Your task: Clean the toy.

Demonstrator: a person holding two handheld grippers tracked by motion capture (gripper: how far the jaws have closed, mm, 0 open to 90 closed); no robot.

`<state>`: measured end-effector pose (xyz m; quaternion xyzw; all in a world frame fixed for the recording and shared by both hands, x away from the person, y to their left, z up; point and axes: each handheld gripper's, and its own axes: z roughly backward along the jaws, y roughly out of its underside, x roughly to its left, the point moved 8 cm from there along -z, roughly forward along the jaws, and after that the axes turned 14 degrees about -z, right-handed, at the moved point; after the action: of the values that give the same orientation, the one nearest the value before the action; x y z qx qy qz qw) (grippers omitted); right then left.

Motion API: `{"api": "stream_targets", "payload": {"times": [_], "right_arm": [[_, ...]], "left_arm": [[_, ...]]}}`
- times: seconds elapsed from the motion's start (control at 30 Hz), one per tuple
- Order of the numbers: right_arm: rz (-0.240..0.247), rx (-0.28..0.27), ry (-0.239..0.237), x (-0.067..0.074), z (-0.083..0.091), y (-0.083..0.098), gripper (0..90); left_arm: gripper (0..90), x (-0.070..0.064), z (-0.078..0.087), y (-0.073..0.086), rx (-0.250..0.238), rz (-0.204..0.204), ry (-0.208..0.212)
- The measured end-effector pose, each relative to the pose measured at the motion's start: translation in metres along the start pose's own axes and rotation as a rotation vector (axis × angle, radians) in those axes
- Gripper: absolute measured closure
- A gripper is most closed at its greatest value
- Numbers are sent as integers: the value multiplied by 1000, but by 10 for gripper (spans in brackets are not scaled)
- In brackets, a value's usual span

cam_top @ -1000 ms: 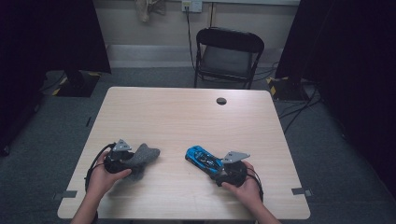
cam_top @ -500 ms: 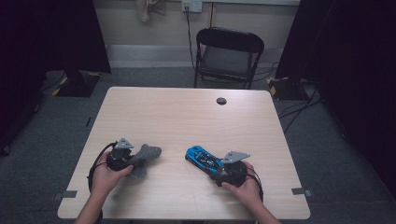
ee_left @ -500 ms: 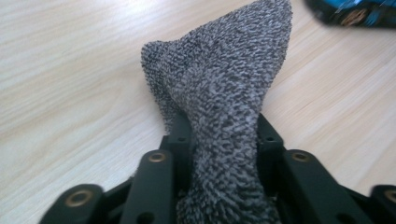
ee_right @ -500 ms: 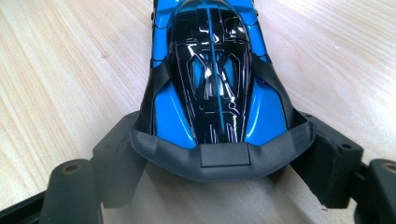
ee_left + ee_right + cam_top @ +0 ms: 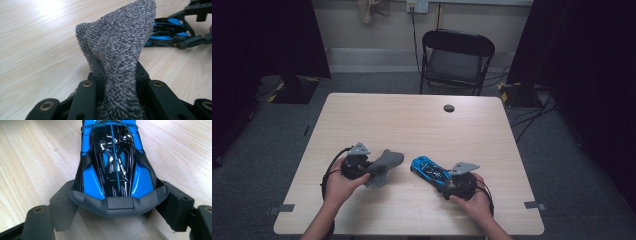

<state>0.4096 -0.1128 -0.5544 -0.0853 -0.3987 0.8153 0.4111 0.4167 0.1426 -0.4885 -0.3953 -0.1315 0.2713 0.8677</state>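
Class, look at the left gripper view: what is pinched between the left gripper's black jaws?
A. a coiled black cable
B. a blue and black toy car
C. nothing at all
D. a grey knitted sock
D: the left gripper has its jaws shut on a grey knitted sock, whose fabric stands up between them, while the blue and black toy car sits between the right gripper's jaws.

Dim room, glare on the table (image 5: 47,7), soft focus.

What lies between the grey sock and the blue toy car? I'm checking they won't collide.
Bare table in the high view: nothing lies between grey sock and blue toy car.
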Motion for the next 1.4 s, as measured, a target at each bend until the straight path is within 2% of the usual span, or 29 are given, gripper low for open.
{"api": "stream_targets", "payload": {"times": [0.2, 0.33, 0.53, 1.0, 1.13, 1.2, 1.4], "right_arm": [[-3, -1, 1, 0, 0, 0, 243], [-3, -1, 0, 0, 0, 0, 243], [-3, -1, 1, 0, 0, 0, 243], [-1, 0, 0, 0, 0, 0, 243], [-1, -1, 0, 0, 0, 0, 243], [0, 0, 0, 0, 0, 0, 243], [0, -1, 0, 0, 0, 0, 243]], "left_arm": [[710, -13, -10, -16, -19, -9, 37], [711, -24, -19, -27, -22, -35, 65], [713, -36, -32, -43, -34, -49, 96], [713, -60, -67, -56, -32, -72, 148], [712, -70, -79, -62, -27, -85, 164], [712, -76, -85, -65, -10, -107, 169], [712, -93, -99, -77, -23, -121, 209]]}}
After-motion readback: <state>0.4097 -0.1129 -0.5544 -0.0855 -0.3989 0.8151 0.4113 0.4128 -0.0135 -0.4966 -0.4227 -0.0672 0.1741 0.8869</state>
